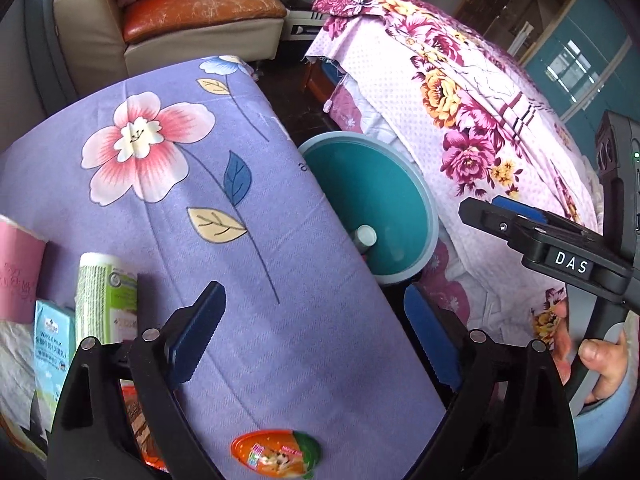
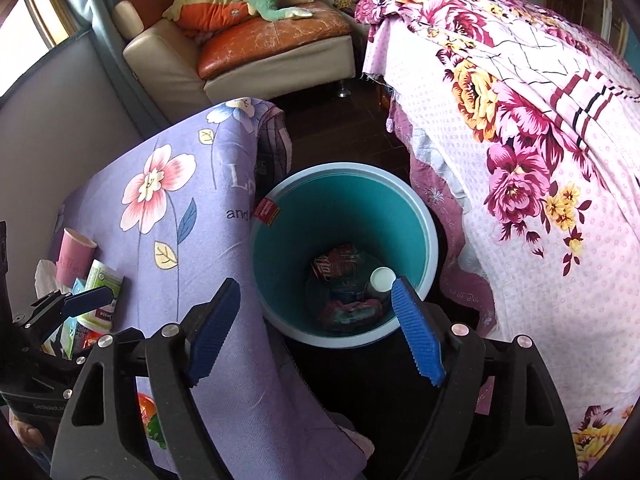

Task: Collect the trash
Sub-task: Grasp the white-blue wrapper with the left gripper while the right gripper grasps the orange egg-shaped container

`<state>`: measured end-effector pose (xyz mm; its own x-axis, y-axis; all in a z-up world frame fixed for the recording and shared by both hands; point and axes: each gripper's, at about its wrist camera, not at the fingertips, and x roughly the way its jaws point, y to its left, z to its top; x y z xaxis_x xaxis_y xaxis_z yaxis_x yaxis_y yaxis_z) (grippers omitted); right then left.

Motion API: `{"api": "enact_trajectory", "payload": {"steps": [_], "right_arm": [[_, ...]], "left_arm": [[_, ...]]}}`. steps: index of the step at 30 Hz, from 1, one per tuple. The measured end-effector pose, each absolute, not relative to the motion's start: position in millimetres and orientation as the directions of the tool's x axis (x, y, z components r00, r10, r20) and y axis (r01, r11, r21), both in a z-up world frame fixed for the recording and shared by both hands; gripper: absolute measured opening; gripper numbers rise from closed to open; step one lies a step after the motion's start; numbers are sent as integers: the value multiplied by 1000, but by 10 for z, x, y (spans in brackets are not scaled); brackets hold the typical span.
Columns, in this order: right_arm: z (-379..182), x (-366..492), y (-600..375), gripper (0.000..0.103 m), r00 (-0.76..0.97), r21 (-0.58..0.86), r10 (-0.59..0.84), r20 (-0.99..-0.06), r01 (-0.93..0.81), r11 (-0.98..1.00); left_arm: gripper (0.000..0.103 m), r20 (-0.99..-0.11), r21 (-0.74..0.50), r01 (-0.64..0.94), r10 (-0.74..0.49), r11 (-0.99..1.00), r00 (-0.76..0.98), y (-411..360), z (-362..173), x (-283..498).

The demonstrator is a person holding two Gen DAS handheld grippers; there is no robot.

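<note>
Trash still waiting lies to the left of your left tool (image 1: 316, 336), bunched at the near-left edge of the surface (image 1: 280, 320) with its purple flowered cloth. Your left tool stands wide open with nothing between its pads, hanging over bare cloth. Your right tool (image 2: 316, 332) is also open and empty, with the teal bin (image 2: 424, 216) directly ahead of it and below; its right pad overlaps the bin's near rim in the right wrist view.

Judging from this, the coming move belongs to your left hand, which is the nearer one: the pile sits just beside its left finger, while your right tool is well apart from it, across the cloth.

Counted from the left wrist view, the pile has one pink paper cup (image 1: 18, 268) standing upright, one green-and-white cylindrical container (image 1: 102, 296) standing upright with its long axis vertical, one light blue milk carton (image 1: 54, 356) in front of it, and one crumpled white tissue (image 1: 14, 368) at the far left. One orange carrot-shaped packet (image 1: 276, 454) lies flat below the tool, its long axis running left to right. Something red shows behind the left finger, too hidden to name.

Inside the bin you can count one white-capped bottle (image 2: 382, 280), one dark can (image 2: 340, 266) and some crumpled wrappers that I cannot count apart. One red tag (image 2: 267, 211) hangs at the bin's left rim.
</note>
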<state>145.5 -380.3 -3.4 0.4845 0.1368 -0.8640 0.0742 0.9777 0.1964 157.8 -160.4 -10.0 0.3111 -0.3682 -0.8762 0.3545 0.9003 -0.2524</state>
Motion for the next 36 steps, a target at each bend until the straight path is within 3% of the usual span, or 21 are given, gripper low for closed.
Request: {"api": "enact_trajectory", "payload": {"steps": [15,27,36], "right_arm": [[41,894,-2751,79,413,155,190,-891,-118,981],[-345,564,-1991,79,290,136,222,-931,-289,948],[-540,430,-1667,79,254,85,187,-949,-365,927]], "left_arm": [[91,-871,-256,221,-324,941,370,-387,-67,819],[91,-880,-276,107,-295,955,372,314,-280,438],[91,-894,-275,141,-307,951,326,513,-453,185]]}}
